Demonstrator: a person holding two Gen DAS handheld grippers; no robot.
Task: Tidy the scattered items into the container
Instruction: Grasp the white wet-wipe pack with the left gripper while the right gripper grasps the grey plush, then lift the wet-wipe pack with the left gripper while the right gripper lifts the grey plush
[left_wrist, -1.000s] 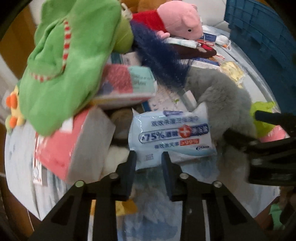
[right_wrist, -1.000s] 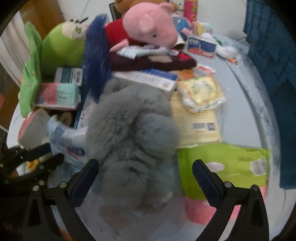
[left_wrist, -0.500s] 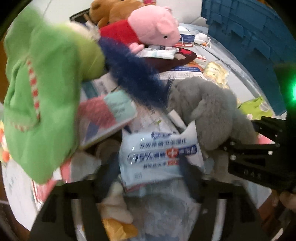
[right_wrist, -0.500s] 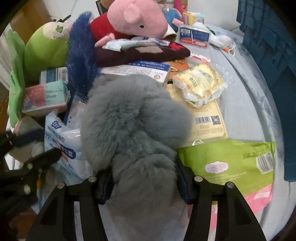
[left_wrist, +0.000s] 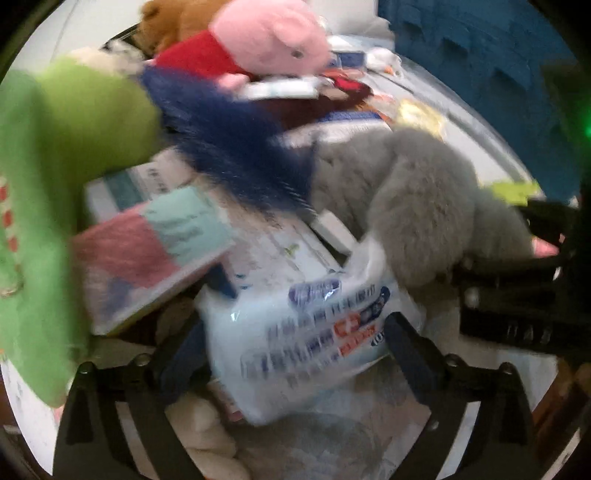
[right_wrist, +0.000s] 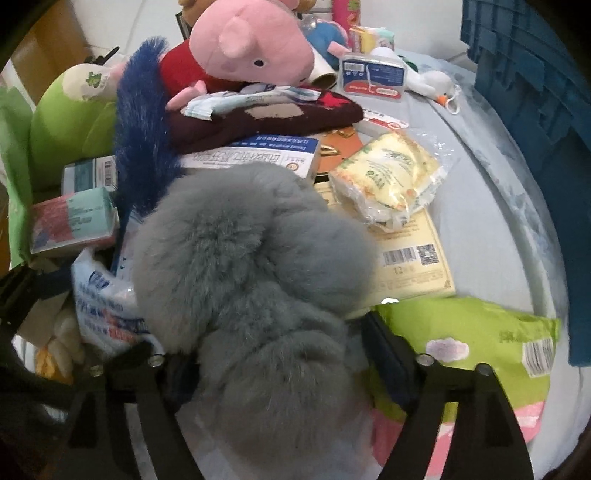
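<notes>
My left gripper (left_wrist: 295, 343) is closed on a white and blue wet-wipes pack (left_wrist: 314, 332), its fingers against both sides of it. The view is blurred. My right gripper (right_wrist: 273, 343) is shut on a grey furry plush (right_wrist: 251, 266), which bulges between the fingers. The plush also shows in the left wrist view (left_wrist: 417, 206), with the right gripper's black body beside it at the right edge. The wipes pack also shows in the right wrist view (right_wrist: 103, 306), left of the plush. The dark blue crate (right_wrist: 535, 74) stands at the far right.
A pile covers the table: a pink pig plush (right_wrist: 243, 48), a green plush (left_wrist: 62, 147), a blue feathery piece (right_wrist: 140, 122), a pink and teal box (right_wrist: 70, 221), a yellow snack bag (right_wrist: 388, 177), a green pack (right_wrist: 461, 343), a tan card (right_wrist: 406, 254).
The left gripper opened from its near-shut pinch, moved forward and now grips the wipes pack across its width. The right gripper closed from wide open onto the grey plush.
</notes>
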